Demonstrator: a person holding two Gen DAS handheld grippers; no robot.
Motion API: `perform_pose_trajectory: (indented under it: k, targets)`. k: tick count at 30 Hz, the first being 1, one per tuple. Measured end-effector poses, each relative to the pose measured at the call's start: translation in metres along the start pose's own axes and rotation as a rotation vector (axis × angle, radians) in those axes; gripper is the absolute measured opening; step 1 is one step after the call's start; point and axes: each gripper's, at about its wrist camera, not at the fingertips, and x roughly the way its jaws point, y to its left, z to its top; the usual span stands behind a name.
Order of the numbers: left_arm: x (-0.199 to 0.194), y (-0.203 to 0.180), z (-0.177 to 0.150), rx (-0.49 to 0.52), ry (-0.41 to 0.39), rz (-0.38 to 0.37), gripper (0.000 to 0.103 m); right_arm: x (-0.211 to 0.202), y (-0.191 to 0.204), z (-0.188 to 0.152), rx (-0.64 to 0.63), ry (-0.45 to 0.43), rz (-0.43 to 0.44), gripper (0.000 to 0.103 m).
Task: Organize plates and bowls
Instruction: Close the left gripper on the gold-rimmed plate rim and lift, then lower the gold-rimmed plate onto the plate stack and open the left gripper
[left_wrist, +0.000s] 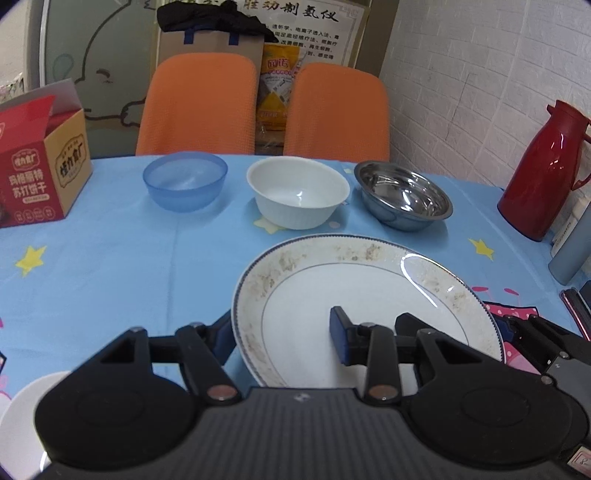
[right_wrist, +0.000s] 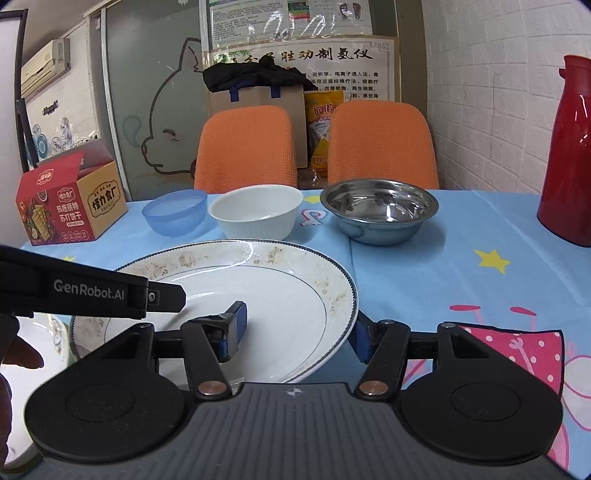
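Note:
A large white plate with a blue rim line and dried food stains hangs a little above the blue star tablecloth. My left gripper is shut on its left rim, one finger inside the dish and one under the edge. My right gripper is shut on the right rim of the same plate, jaws wide. It also shows at the plate's right edge in the left wrist view as right gripper. Behind stand a blue plastic bowl, a white bowl and a steel bowl in a row.
A second white plate lies at the near left. A red biscuit carton stands far left, a red thermos jug and a grey bottle at the right. Two orange chairs back the table.

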Motion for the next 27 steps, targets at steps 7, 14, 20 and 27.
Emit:
perform_pose_trajectory:
  k: [7, 14, 20, 27]
  targets:
    - [-0.059, 0.04, -0.02, -0.052, -0.062, 0.039, 0.037, -0.024, 0.048, -0.005, -0.024, -0.028, 0.082, 0.1]
    - [-0.105, 0.083, -0.061, -0.068, -0.085, 0.159, 0.038, -0.037, 0.105, -0.028, -0.046, -0.003, 0.189, 0.103]
    - [-0.118, 0.117, -0.091, -0.123, -0.075, 0.187, 0.038, -0.04, 0.136, -0.044, -0.095, 0.04, 0.233, 0.103]
    - [-0.114, 0.128, -0.104, -0.165, -0.072, 0.125, 0.052, -0.04, 0.145, -0.052, -0.143, 0.055, 0.228, 0.103]
